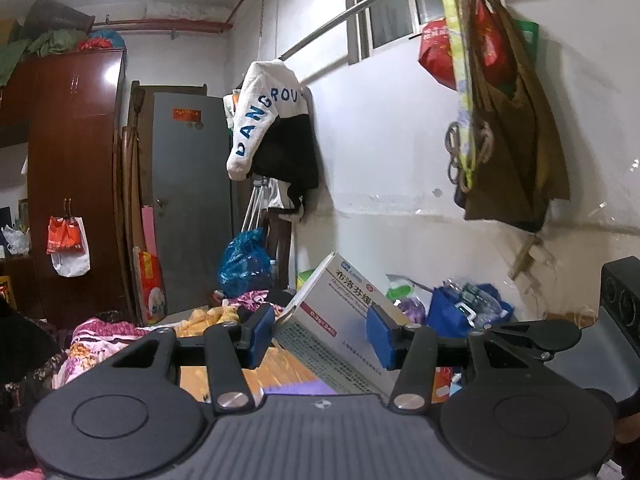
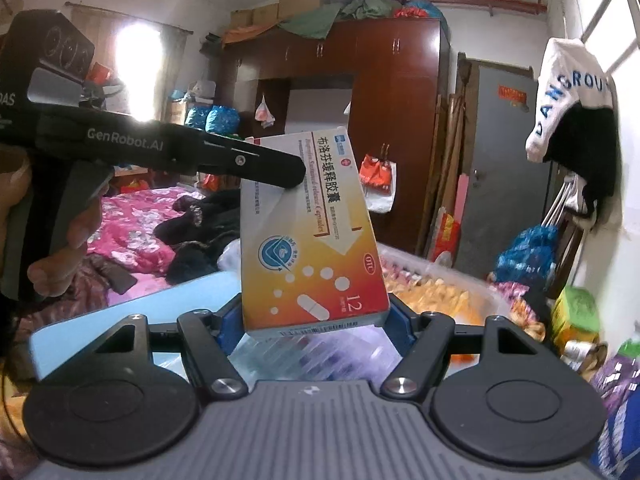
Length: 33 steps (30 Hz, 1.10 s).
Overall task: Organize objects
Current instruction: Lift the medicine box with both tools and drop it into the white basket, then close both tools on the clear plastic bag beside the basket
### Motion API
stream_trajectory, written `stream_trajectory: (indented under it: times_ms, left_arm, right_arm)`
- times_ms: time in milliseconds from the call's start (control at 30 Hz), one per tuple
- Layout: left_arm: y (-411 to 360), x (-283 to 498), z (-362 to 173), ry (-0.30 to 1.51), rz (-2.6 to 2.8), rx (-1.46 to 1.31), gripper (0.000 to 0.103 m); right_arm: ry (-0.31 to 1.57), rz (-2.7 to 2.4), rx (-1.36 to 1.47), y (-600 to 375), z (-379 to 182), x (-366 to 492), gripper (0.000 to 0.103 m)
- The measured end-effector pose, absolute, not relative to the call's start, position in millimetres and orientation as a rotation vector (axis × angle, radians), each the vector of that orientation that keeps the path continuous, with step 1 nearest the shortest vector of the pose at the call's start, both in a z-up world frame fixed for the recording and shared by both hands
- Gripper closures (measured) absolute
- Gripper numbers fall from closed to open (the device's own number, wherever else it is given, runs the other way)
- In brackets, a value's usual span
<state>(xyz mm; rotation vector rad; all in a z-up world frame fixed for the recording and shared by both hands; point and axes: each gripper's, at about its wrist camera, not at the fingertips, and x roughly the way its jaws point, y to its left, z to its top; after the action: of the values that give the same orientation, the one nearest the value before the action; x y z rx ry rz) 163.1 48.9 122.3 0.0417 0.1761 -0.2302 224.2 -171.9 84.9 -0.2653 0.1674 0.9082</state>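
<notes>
The right gripper (image 2: 316,320) and left gripper (image 1: 320,334) both clamp the medicine box (image 2: 312,236), held in open air above the clutter.

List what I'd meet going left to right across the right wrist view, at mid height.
Person's hand → left gripper → medicine box → orange bag → grey door → white sleeve

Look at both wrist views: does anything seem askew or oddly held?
Yes. The medicine box is in mid-air, tilted, gripped by both the right hand-held gripper at its bottom and the left hand-held gripper at its upper end.
</notes>
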Motion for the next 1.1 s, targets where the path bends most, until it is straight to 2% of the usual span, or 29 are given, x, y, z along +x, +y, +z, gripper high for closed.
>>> stream_trajectory:
  times_ms: [200,567,600,633,700,900,1100]
  left_arm:
    - [55,206,132,0.199,-0.203,0.028,0.048]
    - [72,247,108,0.244,-0.153,-0.010,0.047]
    - [73,250,105,0.253,-0.146,-0.012,0.045]
    - [73,255,102,0.261,-0.129,-0.005,0.042]
    - [72,259,95,0.268,-0.092,0.027,0.020]
    - [77,248,92,0.271,-0.056,-0.015,0.017]
    - [62,170,78,0.256,-0.056,0.017,0.015]
  right_arm:
    - [0.182,0.917,-0.293,-162,89,258,0.030]
    - [0.278,0.934,-0.349,-143,76,293,0.029]
    - [0.294,0.933,-0.349,-143,74,296,0.029]
    - [0.306,0.920,-0.348,-143,73,298,0.025]
    - [0.312,0.871,-0.337,-147,70,302,0.012]
    - [0.305,0.805,-0.257,-179,70,290,0.003]
    - [0.265,0.786,-0.143,-231,64,238,0.000]
